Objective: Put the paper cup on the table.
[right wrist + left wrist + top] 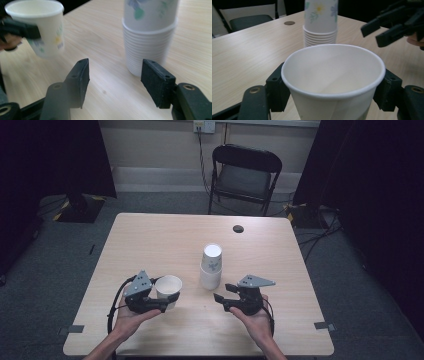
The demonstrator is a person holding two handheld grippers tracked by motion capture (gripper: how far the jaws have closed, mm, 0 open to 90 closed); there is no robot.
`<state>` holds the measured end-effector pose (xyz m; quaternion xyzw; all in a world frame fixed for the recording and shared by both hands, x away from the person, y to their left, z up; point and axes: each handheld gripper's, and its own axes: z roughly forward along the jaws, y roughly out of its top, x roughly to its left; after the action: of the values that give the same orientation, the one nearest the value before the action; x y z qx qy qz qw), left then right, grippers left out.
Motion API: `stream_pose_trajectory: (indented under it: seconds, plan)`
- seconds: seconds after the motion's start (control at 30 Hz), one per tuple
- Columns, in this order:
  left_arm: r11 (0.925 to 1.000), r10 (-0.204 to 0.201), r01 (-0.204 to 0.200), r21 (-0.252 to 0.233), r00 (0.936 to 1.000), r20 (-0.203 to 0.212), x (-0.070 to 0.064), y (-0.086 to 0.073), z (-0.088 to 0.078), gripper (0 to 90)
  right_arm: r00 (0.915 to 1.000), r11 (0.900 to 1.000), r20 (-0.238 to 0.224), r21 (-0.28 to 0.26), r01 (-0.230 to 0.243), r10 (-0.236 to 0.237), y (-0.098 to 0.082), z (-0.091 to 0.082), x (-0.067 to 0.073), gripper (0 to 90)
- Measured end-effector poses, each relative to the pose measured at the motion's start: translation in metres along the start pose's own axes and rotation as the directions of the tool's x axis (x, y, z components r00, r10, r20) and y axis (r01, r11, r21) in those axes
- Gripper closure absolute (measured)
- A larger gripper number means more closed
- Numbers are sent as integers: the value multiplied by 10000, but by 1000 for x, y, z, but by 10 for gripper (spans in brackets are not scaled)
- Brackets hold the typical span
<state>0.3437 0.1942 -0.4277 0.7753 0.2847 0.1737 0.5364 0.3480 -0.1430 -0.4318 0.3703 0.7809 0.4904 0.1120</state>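
A white paper cup (168, 287) with a floral print stands upright, mouth up, at the table's front left, with my left gripper (166, 299) shut on its sides. The left gripper view has the cup (333, 75) between both pads, empty inside. A stack of upside-down paper cups (211, 267) stands mid-table, just right of the held cup. My right gripper (222, 292) is open, nothing between its jaws, a little to the front right of the stack. In the right gripper view its jaws (115, 80) point at the bare table between the stack (150, 37) and the held cup (42, 30).
The light wooden table (150, 240) has a small dark round cap (238, 228) near its far edge. A black folding chair (245, 175) stands behind the table. Cables run across the grey floor at the back right.
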Motion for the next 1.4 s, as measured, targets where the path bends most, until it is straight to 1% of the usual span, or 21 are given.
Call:
stream_pose_trajectory:
  seconds: [0.13,0.2,0.3,0.33,0.37,0.4,0.5,0.53,0.6,0.7,0.77,0.83,0.93,0.97,1.0,1.03,1.07,1.1,1.23,1.33,1.4]
  plan:
    - [9998,-202,201,-39,9995,-231,9,0,-5,284,9990,9997,422,207,-126,117,-12,-8,-11,373]
    - [9996,-264,263,-61,9992,-308,11,1,-6,286,9985,9995,504,233,-235,223,-15,-10,-14,370]
    - [9991,-340,322,-277,9971,-674,15,5,-9,287,9968,9981,727,494,-369,333,-26,-14,-23,341]
    - [9990,-356,336,-289,9969,-697,17,7,-8,288,9961,9979,828,539,-365,320,-29,-15,-25,336]
    - [9993,-282,266,-267,9975,-641,18,8,-8,288,9932,9974,1143,643,-310,235,-31,-17,-28,325]
    - [9994,-12,-16,-350,9968,-798,19,10,-8,287,9912,9969,1308,725,-308,211,-32,-18,-30,315]
    - [9995,210,-229,-205,9959,-884,25,14,-5,284,9837,9946,1776,936,-452,280,-38,-23,-41,302]
    - [9991,316,-342,-239,9941,-1036,26,16,-3,284,9817,9941,1880,956,-506,319,-40,-25,-45,293]
    - [9992,337,-358,-161,9925,-1174,30,16,-1,285,9767,9924,2100,1035,-665,435,-44,-28,-54,278]
    - [9998,67,-90,-166,9909,-1343,40,14,5,291,9699,9891,2374,1204,-852,546,-49,-30,-63,267]
    - [9999,50,-69,-122,9883,-1527,48,12,8,294,9644,9849,2579,1428,-978,584,-53,-31,-69,255]
    - [9995,-230,192,-260,9879,-1537,54,11,10,299,9591,9803,2732,1566,-1204,742,-58,-34,-76,247]
    - [9982,-573,534,-266,9826,-1769,68,8,16,300,9530,9777,2888,1556,-1411,916,-63,-34,-82,242]
    - [9975,-685,645,-272,9801,-1862,73,6,18,299,9528,9763,2890,1615,-1442,930,-64,-33,-83,241]
    - [9964,-833,781,-333,9756,-2031,78,4,19,300,9520,9731,2897,1722,-1533,987,-64,-32,-84,241]
    - [9964,-833,781,-333,9756,-2031,78,4,19,300,9520,9731,2897,1722,-1533,987,-64,-32,-84,241]
    - [9944,-1039,969,-428,9713,-2141,84,1,21,300,9518,9701,2883,1811,-1613,1044,-65,-30,-85,241]
    - [9945,-1044,991,-348,9692,-2233,87,0,22,301,9526,9690,2880,1901,-1575,984,-65,-29,-85,236]
    - [9930,-1182,1137,-326,9619,-2465,99,-9,27,301,9518,9750,2982,1804,-1297,715,-67,-26,-86,225]
    - [9937,-1122,1088,-274,9595,-2585,105,-17,31,299,9467,9834,3210,1611,-832,275,-72,-24,-84,207]
    - [9947,-992,1029,-5,9580,-2692,107,-23,35,299,9416,9840,3366,1715,-489,-119,-74,-22,-81,196]
